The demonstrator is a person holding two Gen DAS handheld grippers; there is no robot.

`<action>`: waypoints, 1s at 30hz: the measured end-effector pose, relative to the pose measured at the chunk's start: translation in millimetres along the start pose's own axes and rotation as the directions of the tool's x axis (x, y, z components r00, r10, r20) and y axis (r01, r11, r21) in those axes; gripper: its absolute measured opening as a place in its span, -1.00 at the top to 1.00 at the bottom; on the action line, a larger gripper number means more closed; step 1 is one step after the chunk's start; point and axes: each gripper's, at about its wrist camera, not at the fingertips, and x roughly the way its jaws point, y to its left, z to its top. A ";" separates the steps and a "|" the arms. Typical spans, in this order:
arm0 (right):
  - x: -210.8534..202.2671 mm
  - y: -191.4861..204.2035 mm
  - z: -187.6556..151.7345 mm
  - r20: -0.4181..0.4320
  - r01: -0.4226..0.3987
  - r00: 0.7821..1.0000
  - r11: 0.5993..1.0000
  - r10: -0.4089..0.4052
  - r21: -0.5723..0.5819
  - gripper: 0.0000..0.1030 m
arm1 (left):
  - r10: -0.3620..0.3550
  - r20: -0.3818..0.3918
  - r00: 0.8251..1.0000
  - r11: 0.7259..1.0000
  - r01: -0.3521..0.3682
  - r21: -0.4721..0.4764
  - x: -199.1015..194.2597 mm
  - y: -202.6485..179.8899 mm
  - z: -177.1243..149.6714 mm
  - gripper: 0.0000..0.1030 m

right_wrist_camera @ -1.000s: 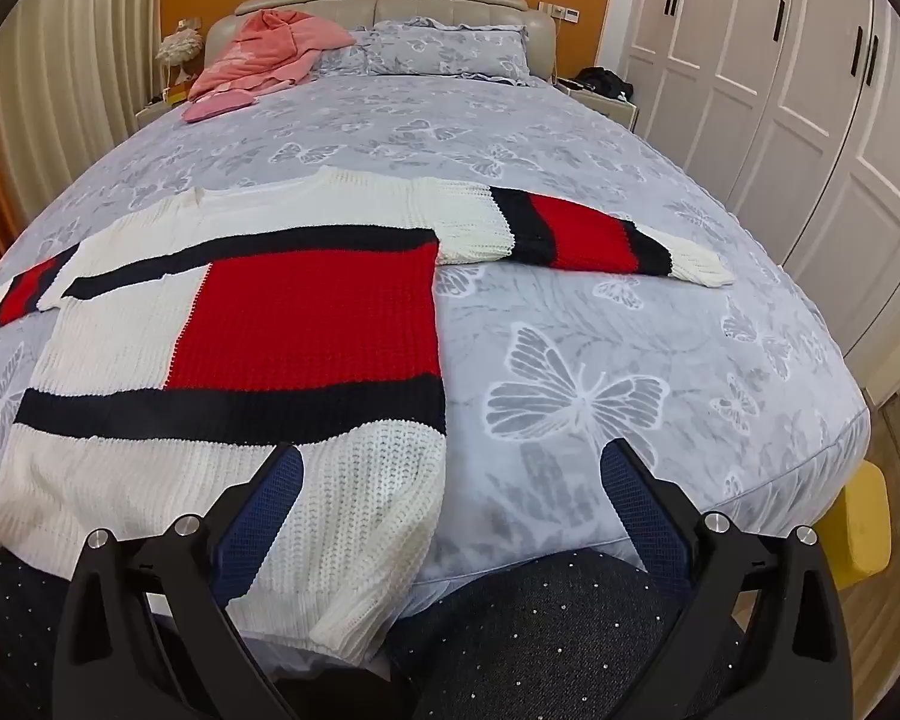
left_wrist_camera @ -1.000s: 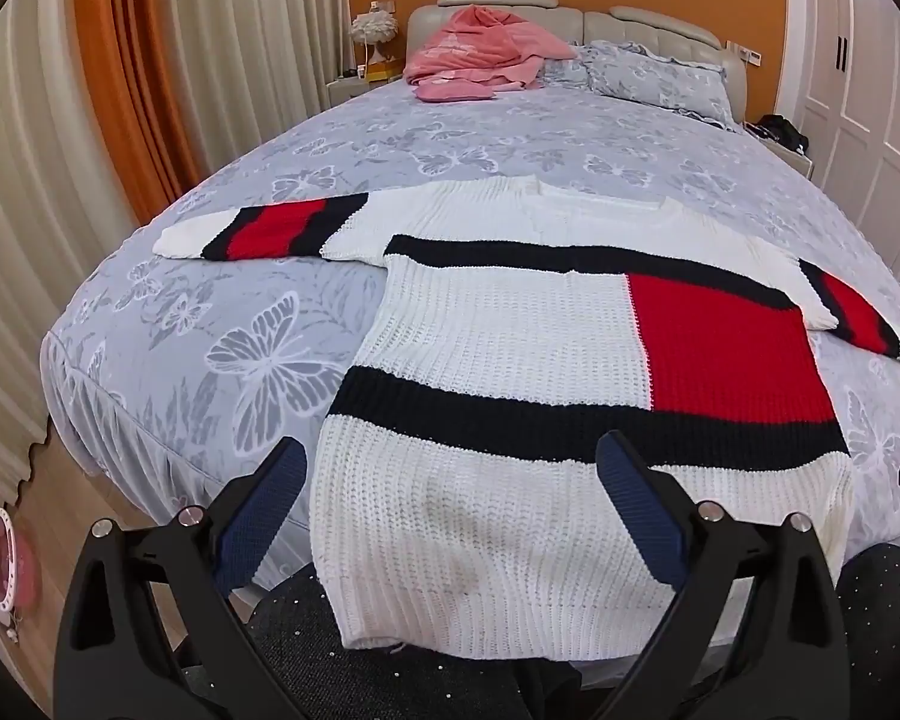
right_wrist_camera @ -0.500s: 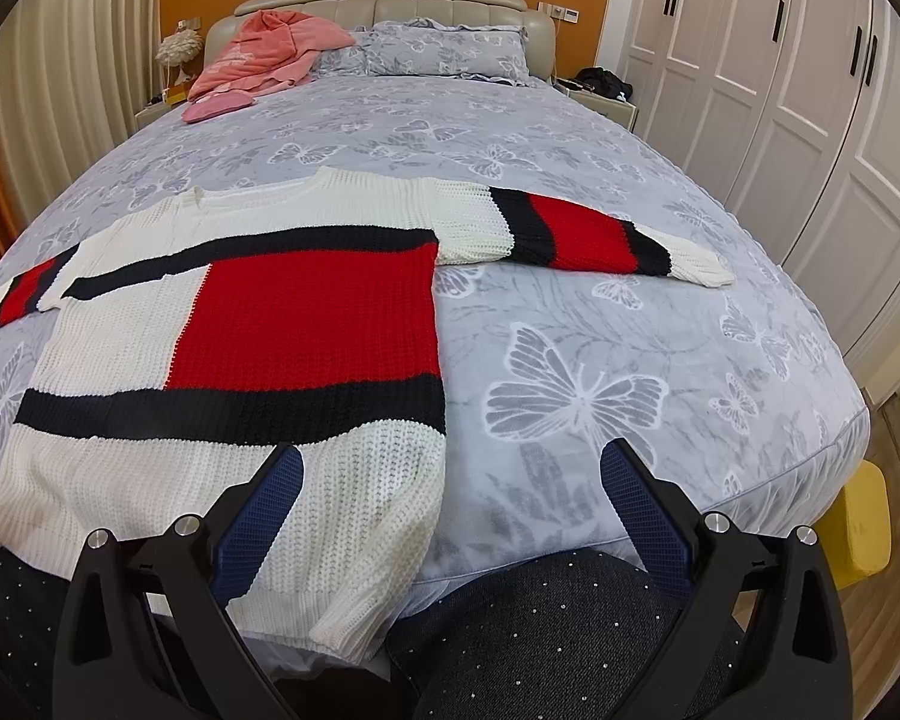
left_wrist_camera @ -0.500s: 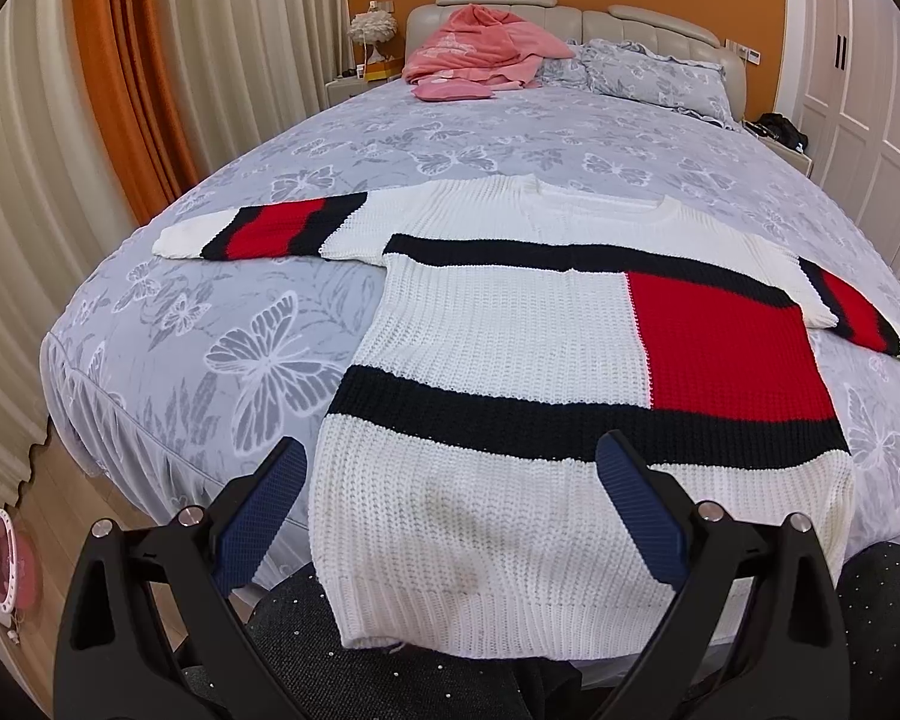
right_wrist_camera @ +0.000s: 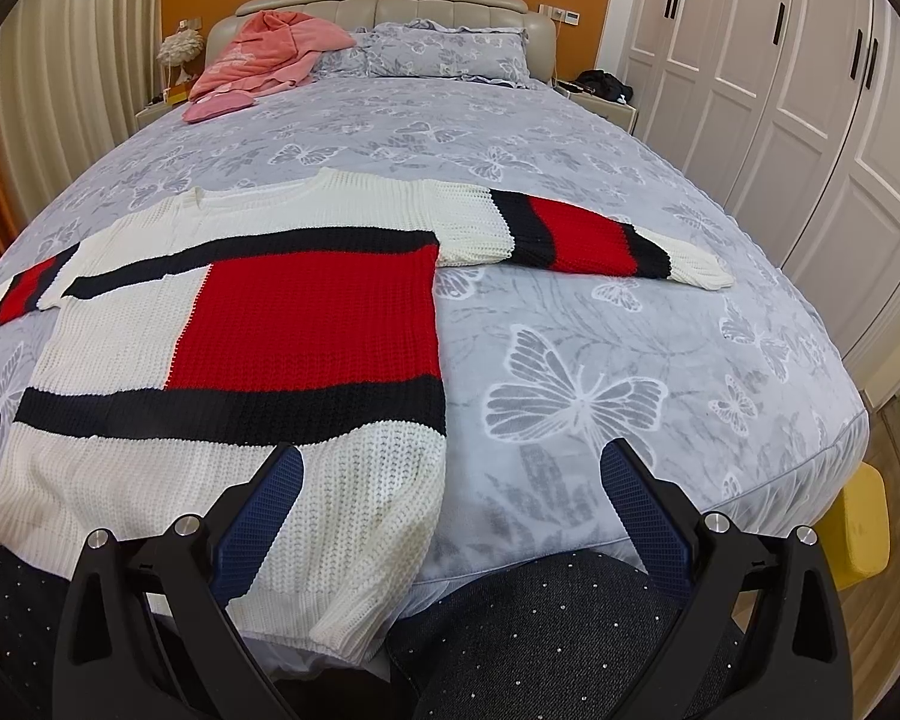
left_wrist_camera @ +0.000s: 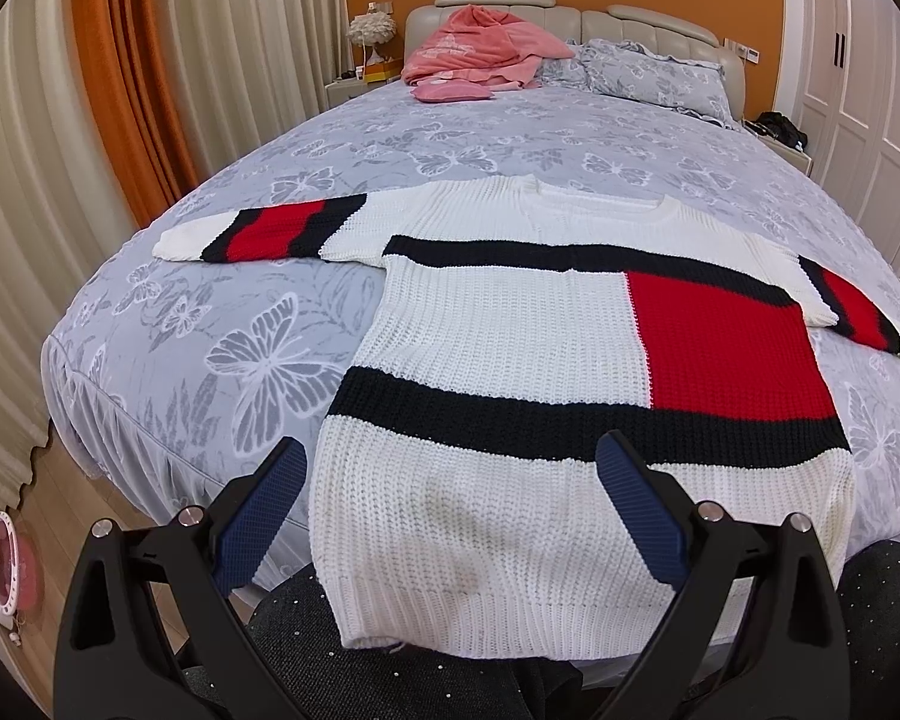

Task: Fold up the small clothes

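A white knit sweater (left_wrist_camera: pixel 510 336) with black bands and a red block lies flat, front up, on the bed, both sleeves spread out sideways. Its hem hangs over the near bed edge. It also shows in the right wrist view (right_wrist_camera: pixel 258 336). My left gripper (left_wrist_camera: pixel 450 504) is open and empty, above the hem's left half. My right gripper (right_wrist_camera: pixel 450 504) is open and empty, over the hem's right corner and the bare bedspread. The left sleeve (left_wrist_camera: pixel 258 234) and the right sleeve (right_wrist_camera: pixel 582 234) lie straight.
The bed (left_wrist_camera: pixel 258 360) has a grey butterfly bedspread. A pink garment (left_wrist_camera: pixel 480 54) and pillows (left_wrist_camera: pixel 654 72) lie at the headboard. Curtains (left_wrist_camera: pixel 120 90) hang left; white wardrobe doors (right_wrist_camera: pixel 810 120) stand right. A yellow stool (right_wrist_camera: pixel 864 528) is by the bed's right corner.
Both grippers have dipped very slightly toward the sweater; the sweater itself has not moved.
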 end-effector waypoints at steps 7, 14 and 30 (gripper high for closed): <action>-0.1 0.3 0.1 0.001 -0.001 1.000 1.000 0.001 0.001 -0.90 | 0.003 0.002 1.000 1.000 -0.003 0.010 -0.3 -1.7 0.3 -0.84; -0.1 0.1 0.1 0.001 -0.001 1.000 1.000 0.001 0.001 -0.90 | 0.003 0.002 1.000 1.000 -0.003 0.009 -0.4 -1.8 0.3 -0.84; 0.2 0.1 0.0 0.000 -0.001 1.000 1.000 0.001 0.001 -0.90 | 0.004 0.003 1.000 1.000 -0.004 0.010 -0.5 -3.0 -0.4 -0.84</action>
